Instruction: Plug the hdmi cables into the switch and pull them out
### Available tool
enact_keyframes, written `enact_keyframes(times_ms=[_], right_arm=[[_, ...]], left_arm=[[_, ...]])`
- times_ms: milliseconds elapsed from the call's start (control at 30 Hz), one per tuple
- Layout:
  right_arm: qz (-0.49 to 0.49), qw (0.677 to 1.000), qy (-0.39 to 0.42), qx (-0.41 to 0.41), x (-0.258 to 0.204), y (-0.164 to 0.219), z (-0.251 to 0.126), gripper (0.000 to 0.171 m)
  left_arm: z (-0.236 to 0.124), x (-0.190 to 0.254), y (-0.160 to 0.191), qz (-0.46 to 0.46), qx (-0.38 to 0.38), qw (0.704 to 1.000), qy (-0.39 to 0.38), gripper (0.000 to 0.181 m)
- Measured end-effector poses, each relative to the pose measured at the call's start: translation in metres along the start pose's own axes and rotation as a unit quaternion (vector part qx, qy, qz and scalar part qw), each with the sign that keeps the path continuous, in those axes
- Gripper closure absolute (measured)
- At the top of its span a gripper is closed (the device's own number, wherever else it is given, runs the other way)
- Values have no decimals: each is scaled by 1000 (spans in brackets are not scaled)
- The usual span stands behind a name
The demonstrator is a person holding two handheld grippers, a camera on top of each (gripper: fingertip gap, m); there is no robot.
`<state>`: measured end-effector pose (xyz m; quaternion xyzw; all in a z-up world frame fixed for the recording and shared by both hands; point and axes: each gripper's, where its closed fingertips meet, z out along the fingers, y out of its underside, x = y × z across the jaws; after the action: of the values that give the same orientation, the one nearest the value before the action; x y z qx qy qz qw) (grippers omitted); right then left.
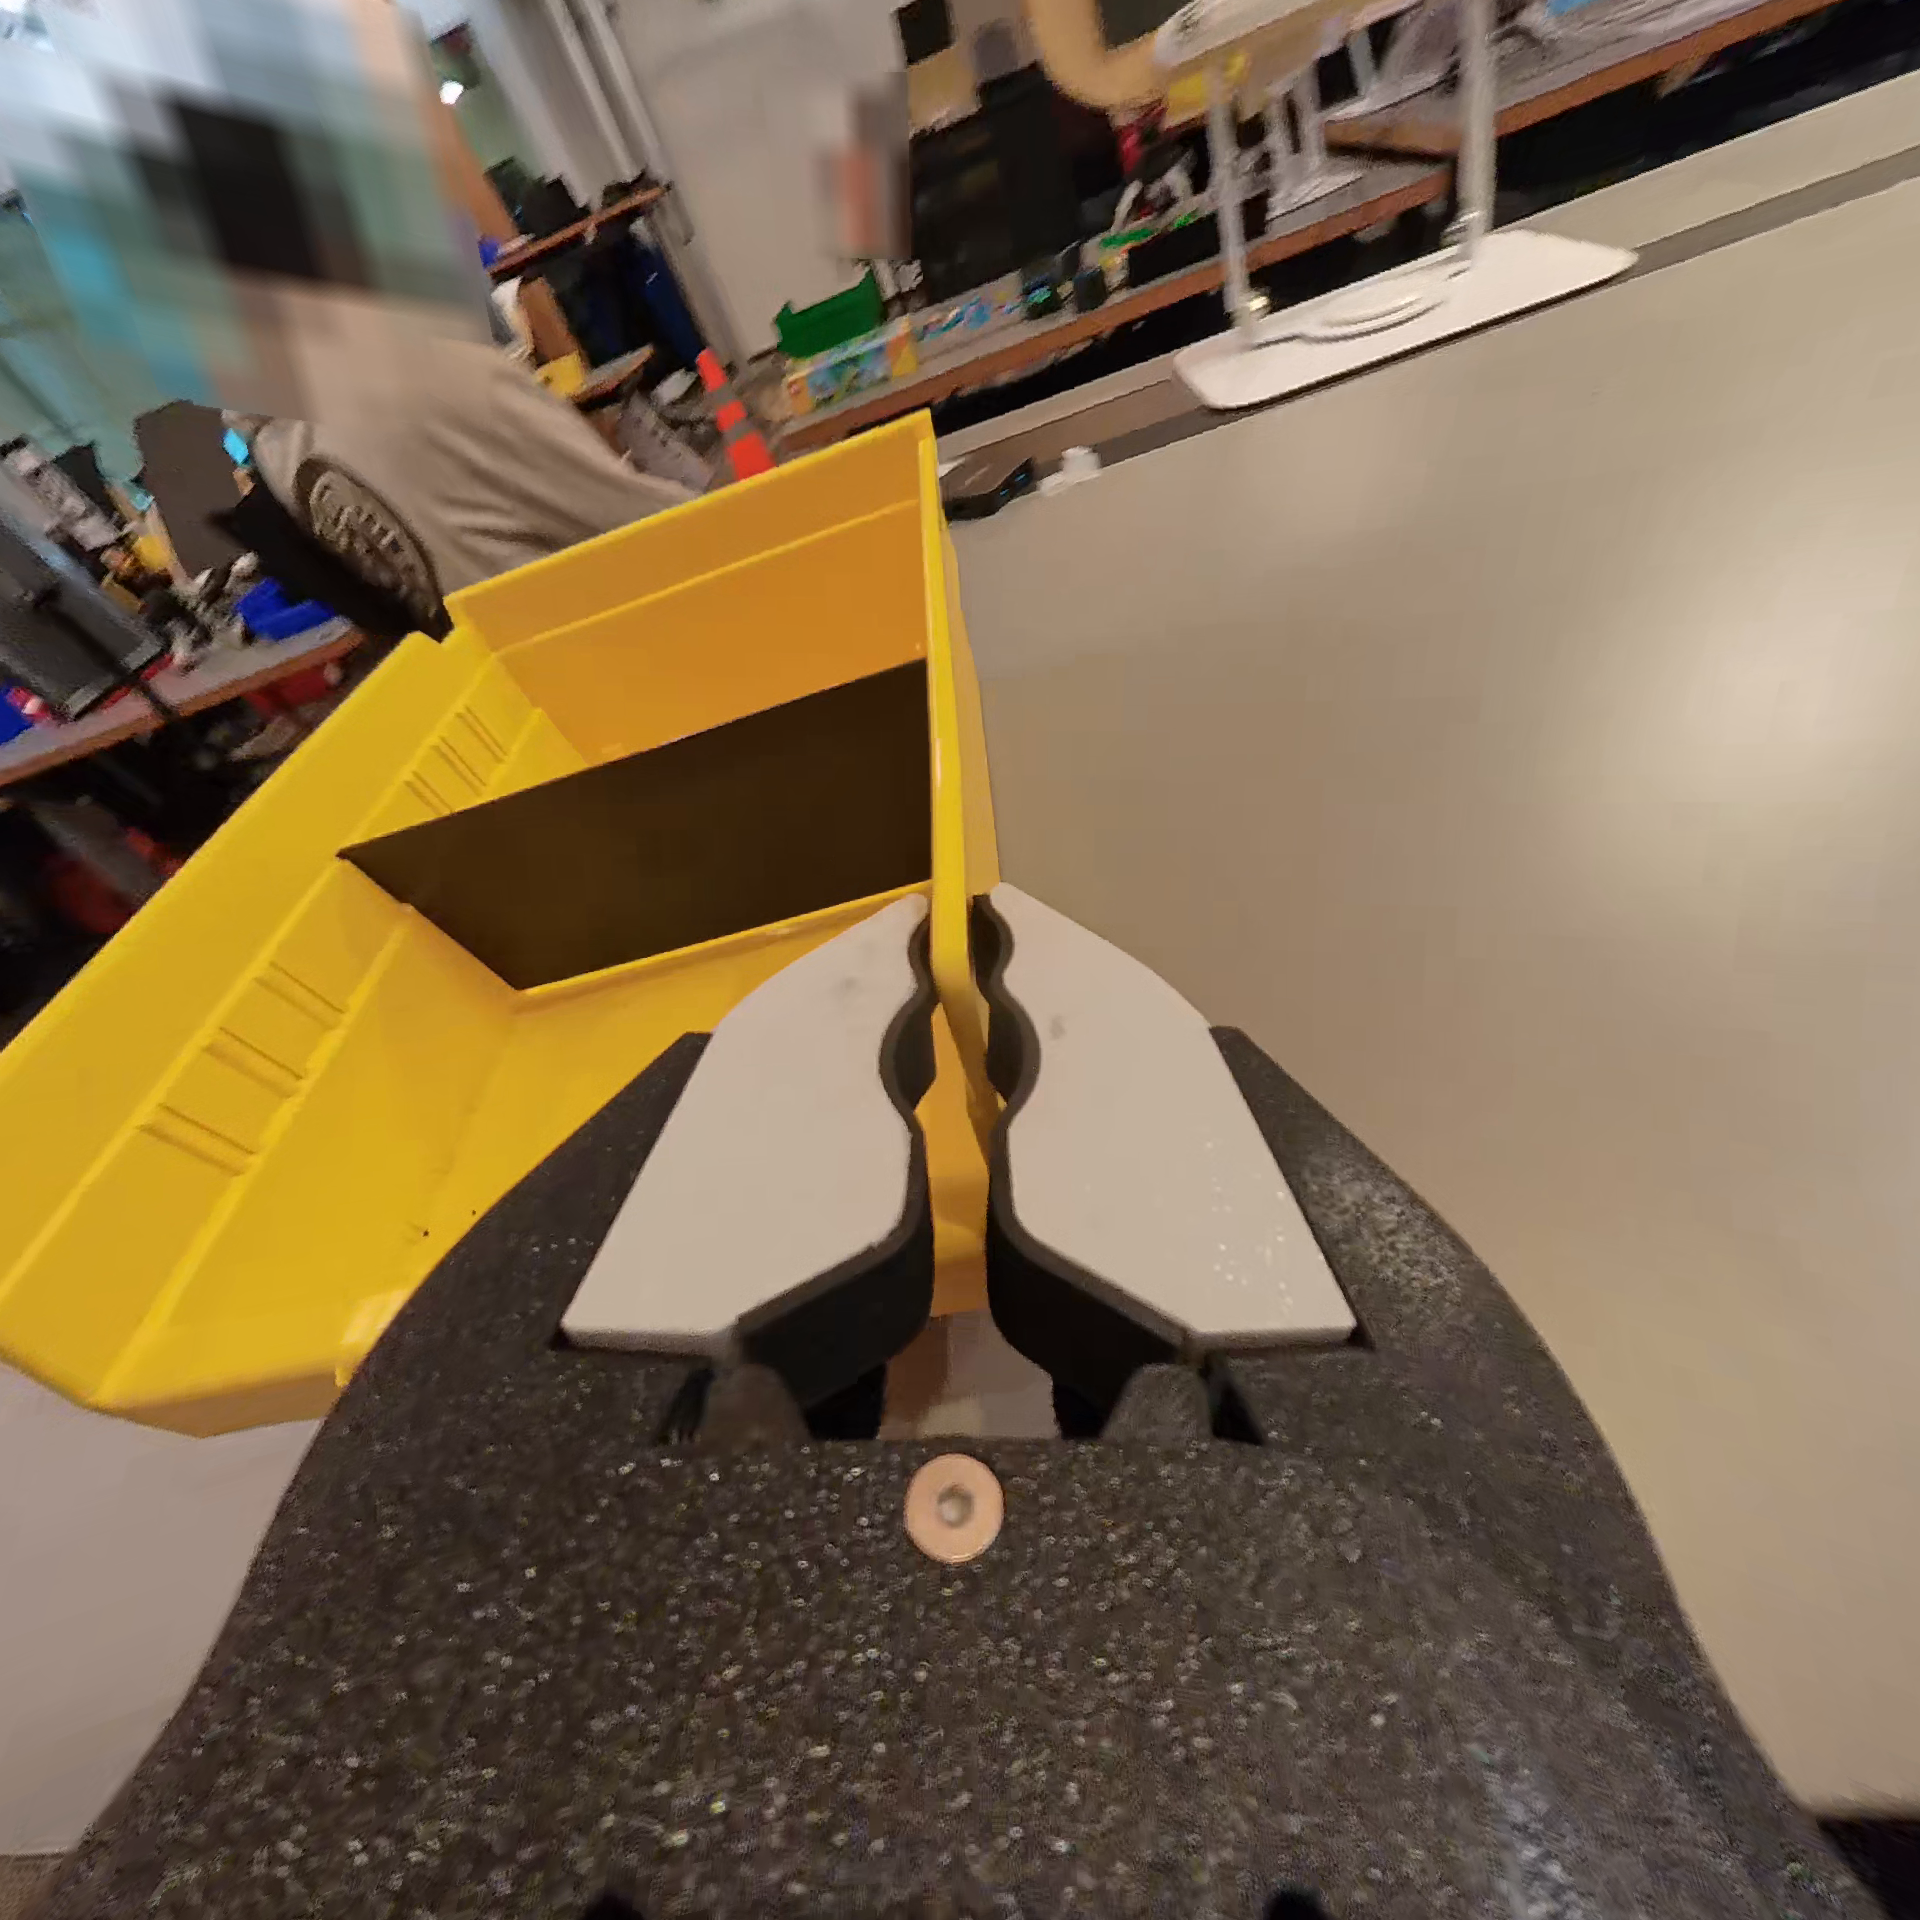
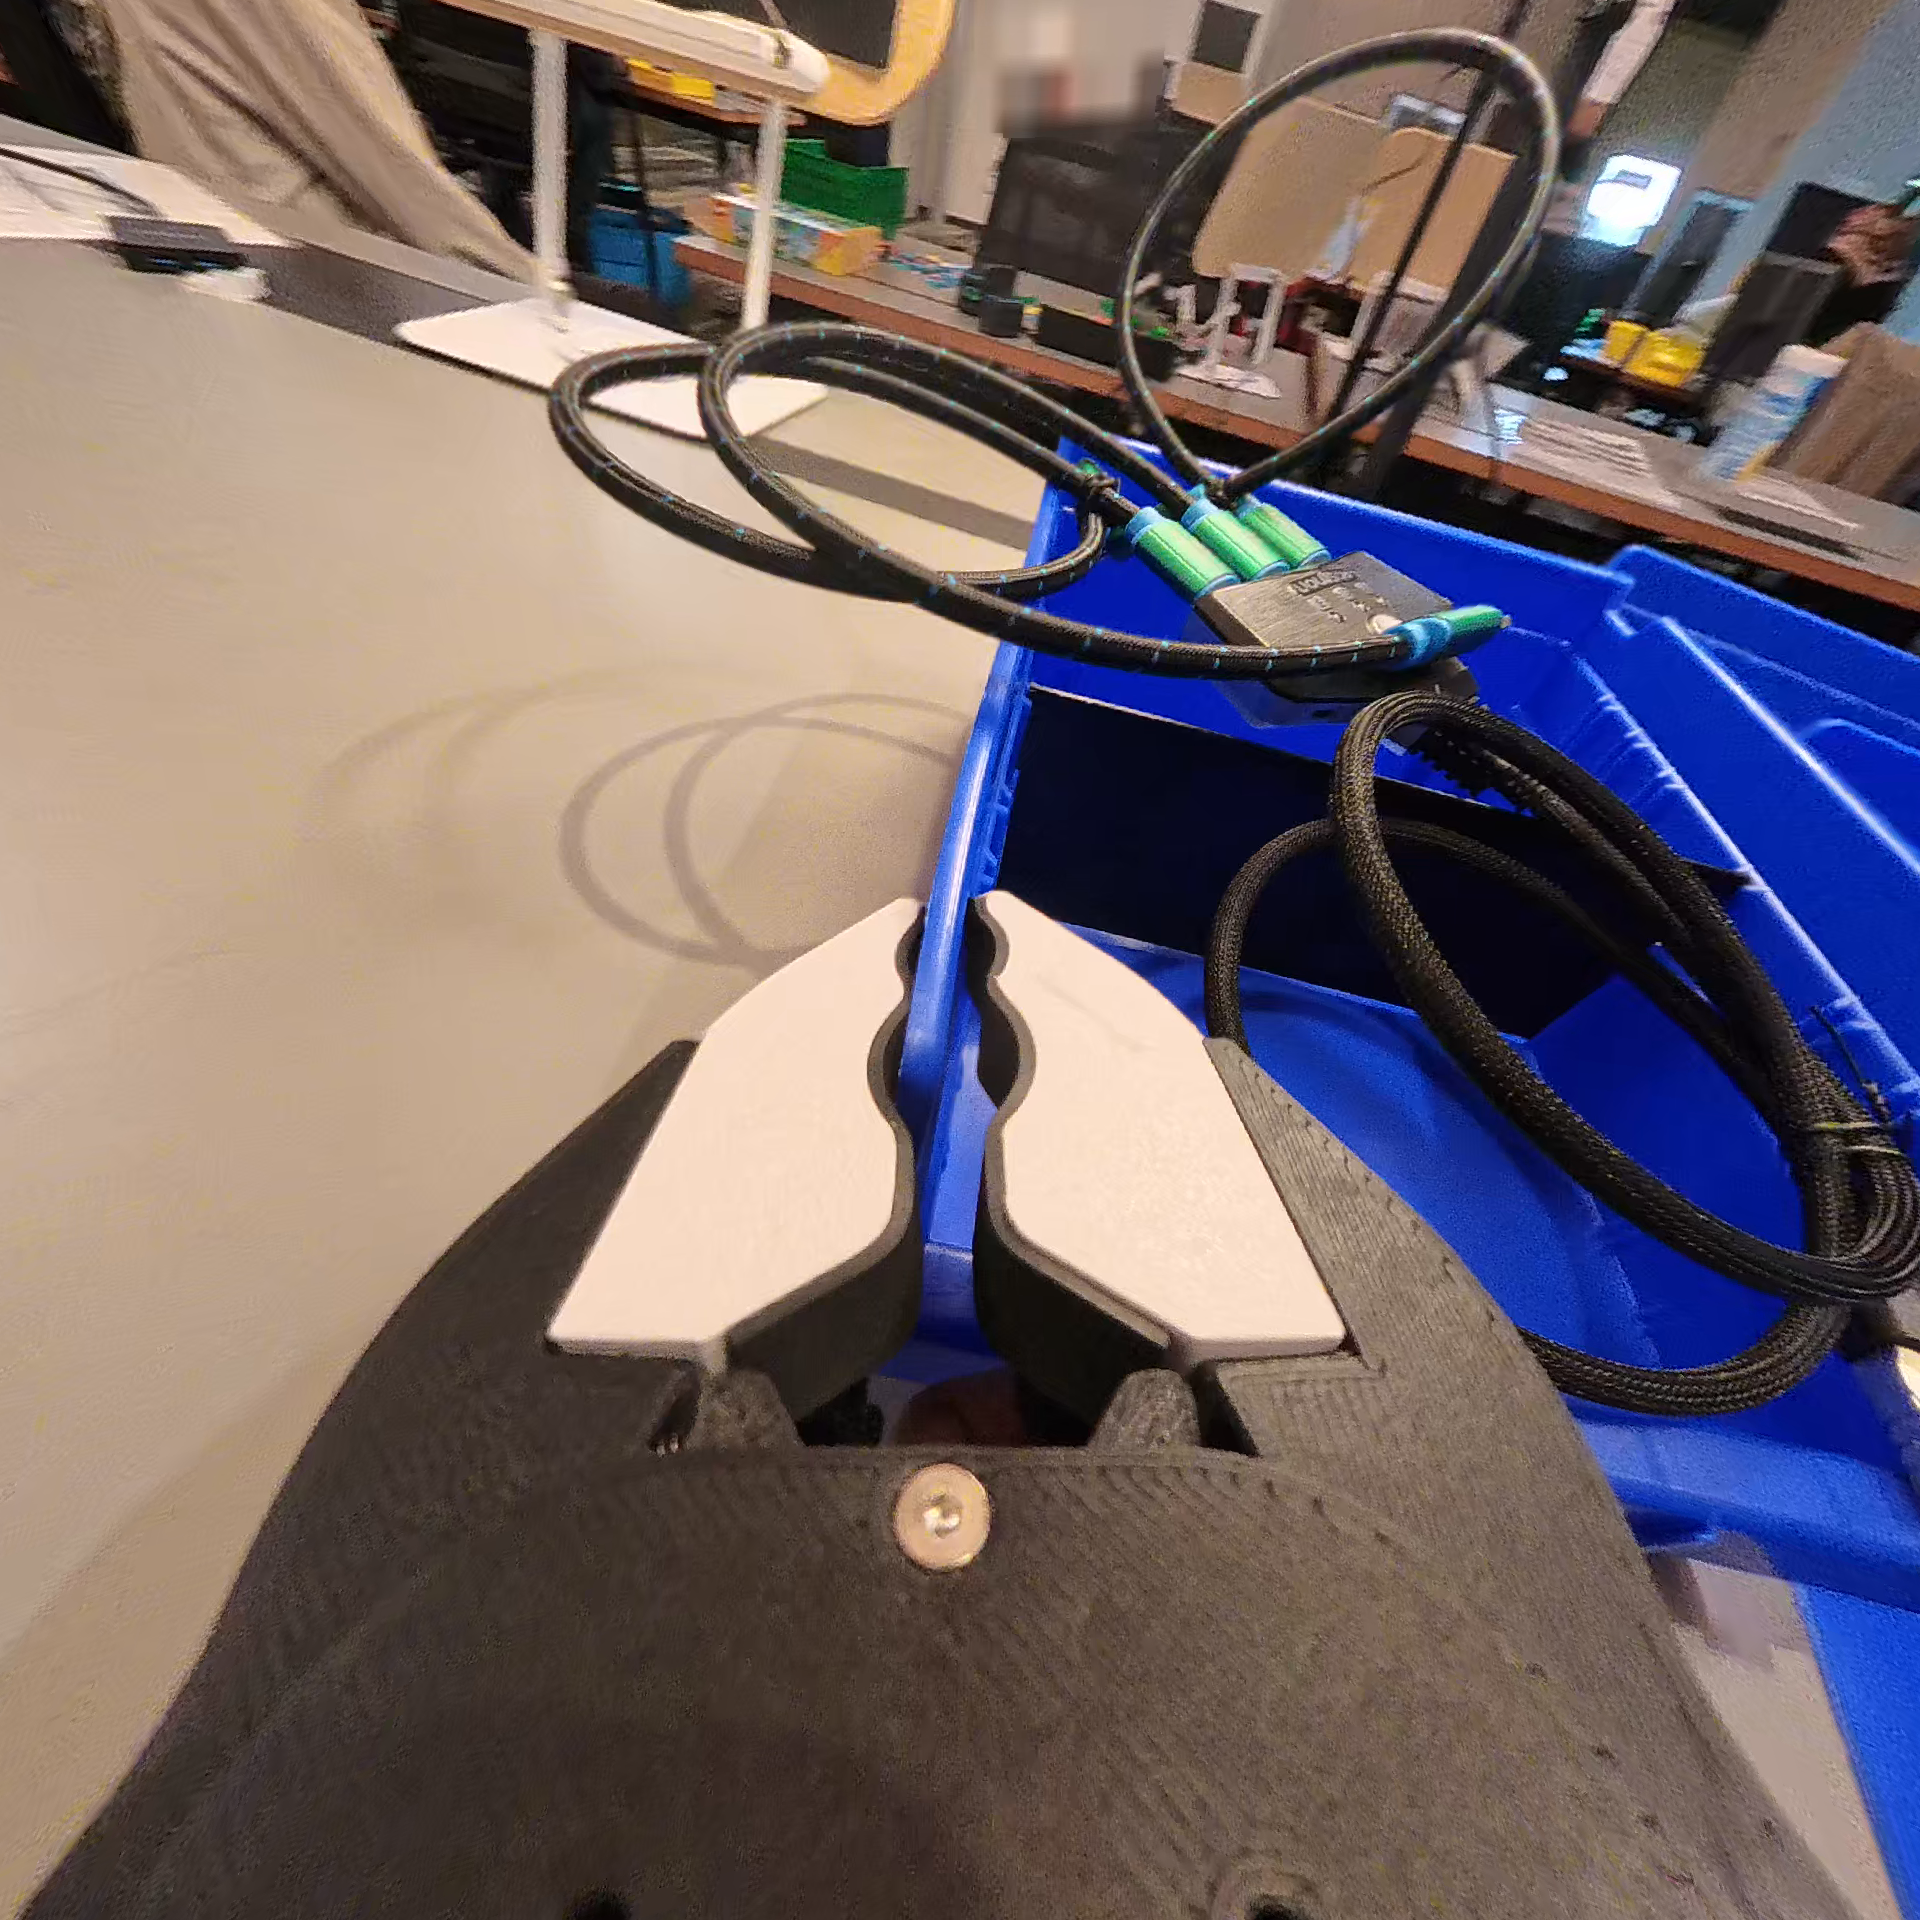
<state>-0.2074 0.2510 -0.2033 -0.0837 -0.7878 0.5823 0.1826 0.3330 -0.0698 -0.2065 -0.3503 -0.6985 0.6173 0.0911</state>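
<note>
In the right wrist view my right gripper [image 2: 945, 914] is shut on the left wall of a blue bin [image 2: 940, 987]. A dark HDMI switch [image 2: 1320, 613] rests on the bin's far part, with three green-ended braided cables [image 2: 1195, 545] plugged into one side and one more [image 2: 1444, 634] at its right end. Their loops [image 2: 790, 499] hang out over the table. A black braided cable coil [image 2: 1621, 1049] lies in the bin. In the left wrist view my left gripper [image 1: 951, 909] is shut on the right wall of an empty yellow bin [image 1: 961, 790] with a black divider [image 1: 665, 810].
Both bins sit on a beige table [image 1: 1455, 831]. A white lamp stand with a flat base [image 1: 1403, 312] stands at the table's far side and shows in the right wrist view [image 2: 582, 332]. A person in a grey shirt [image 1: 468, 457] is behind the yellow bin. Cluttered benches lie beyond. Some 65 cm of space lies between my two pairs of fingers.
</note>
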Motion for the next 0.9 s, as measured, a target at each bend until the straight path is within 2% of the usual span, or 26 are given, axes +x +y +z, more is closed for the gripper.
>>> enact_keyframes(times_ms=[200,400,600,900], right_arm=[[-3,995,-103,1,-33,-4,-5,163],[0,979,-204,-10,-66,-14,15,161],[-2,958,-285,-16,-98,-28,46,160],[-31,907,-420,-13,-150,-47,77,158]], left_arm=[[-39,30,-1,30,52,991,123,176],[-67,63,-4,48,86,956,278,177],[-97,101,-10,70,128,888,435,178],[-154,142,-10,103,157,753,631,178]])
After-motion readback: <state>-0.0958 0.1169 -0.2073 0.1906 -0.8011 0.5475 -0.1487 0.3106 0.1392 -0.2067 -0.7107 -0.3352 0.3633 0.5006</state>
